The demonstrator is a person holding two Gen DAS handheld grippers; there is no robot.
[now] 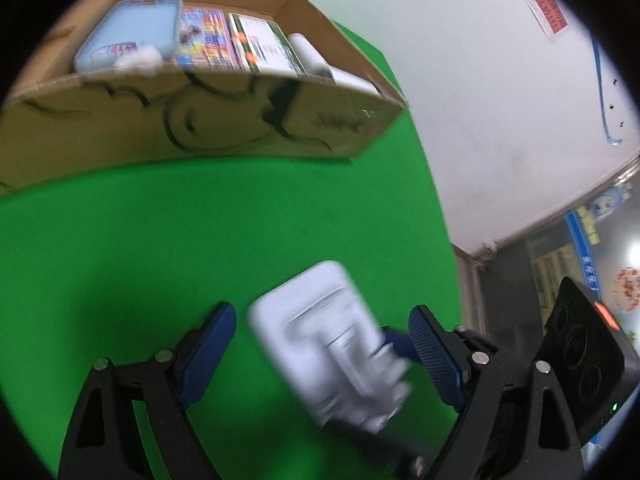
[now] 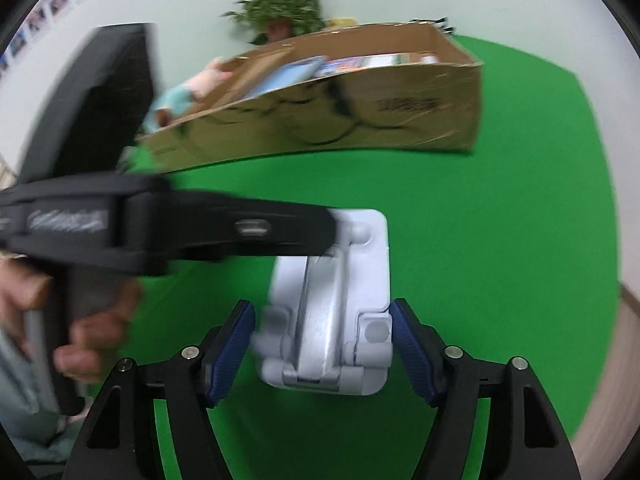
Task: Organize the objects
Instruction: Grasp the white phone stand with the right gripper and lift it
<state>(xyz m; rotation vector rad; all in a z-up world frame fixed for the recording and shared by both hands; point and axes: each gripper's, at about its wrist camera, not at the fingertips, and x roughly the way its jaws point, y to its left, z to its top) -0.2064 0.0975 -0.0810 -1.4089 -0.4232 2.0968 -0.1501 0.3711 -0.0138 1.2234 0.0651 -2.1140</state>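
Cardboard box (image 1: 192, 120) sits at the far left-to-centre of the green desk (image 1: 120, 240) in the left wrist view, already holding a light blue tray (image 1: 132, 36), colourful packets (image 1: 206, 38) and a white roll (image 1: 306, 52).

Nearer, the left tool (image 1: 322, 330) has its blue pads spread wide. A white phone stand (image 1: 320, 340) lies between them, blurred. The right-hand pad looks close to or touching its edge; the left-hand pad is clearly apart from it. Nothing is clamped.

In the right wrist view the left tool's black body crosses from the left, with the person's hand (image 2: 80, 320) on its grip, and covers the far end of the stand (image 2: 332, 312). Right tool (image 2: 322, 346) is partly open, pads flanking the near, hinged end of the stand. The right-hand pad looks to be touching it, the left-hand one just beside it. Motion blur, so I cannot tell whether it grips firmly. Whether the stand rests on the desk or is lifted is also unclear.

Step, my read: picking up or handing over the stand, box is the likely goal. Next move calls for one tool to close firmly on the stand's sides, the other to clear away, then a carry over the box's near wall to a free spot.
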